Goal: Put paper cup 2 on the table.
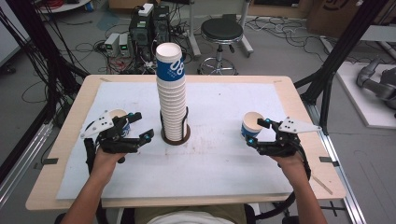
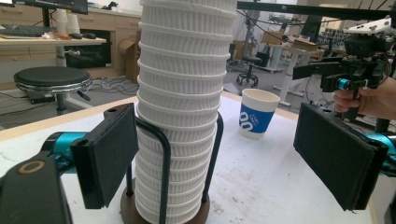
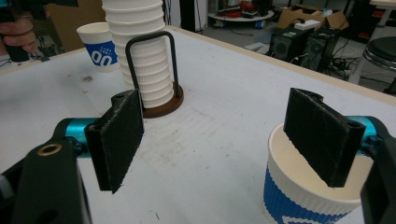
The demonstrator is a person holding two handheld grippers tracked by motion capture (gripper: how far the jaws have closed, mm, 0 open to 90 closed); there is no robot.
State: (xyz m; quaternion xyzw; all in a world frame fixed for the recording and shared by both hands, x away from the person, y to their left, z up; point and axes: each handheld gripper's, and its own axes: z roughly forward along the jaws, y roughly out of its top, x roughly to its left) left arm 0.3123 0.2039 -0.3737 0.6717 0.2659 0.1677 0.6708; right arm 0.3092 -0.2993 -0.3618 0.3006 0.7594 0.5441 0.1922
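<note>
A tall stack of white ribbed paper cups (image 1: 171,100), topped by a blue-sleeved one, stands in a black wire holder on a brown round base (image 1: 182,138) at the table's middle. My left gripper (image 1: 142,125) is open just left of it, and a blue-and-white cup (image 1: 117,114) stands behind that gripper. In the left gripper view the stack (image 2: 182,107) rises just beyond the open left gripper (image 2: 224,156). My right gripper (image 1: 258,132) is open beside another blue-and-white cup (image 1: 252,123). In the right gripper view that cup (image 3: 299,200) sits under the right pad, not between the pads.
A white mat (image 1: 224,158) covers most of the wooden table (image 1: 70,140). Behind the table's far edge a black stool (image 1: 222,32) and computer cases (image 1: 149,25) stand on the floor among cables. Black frame posts (image 1: 336,60) rise at the right.
</note>
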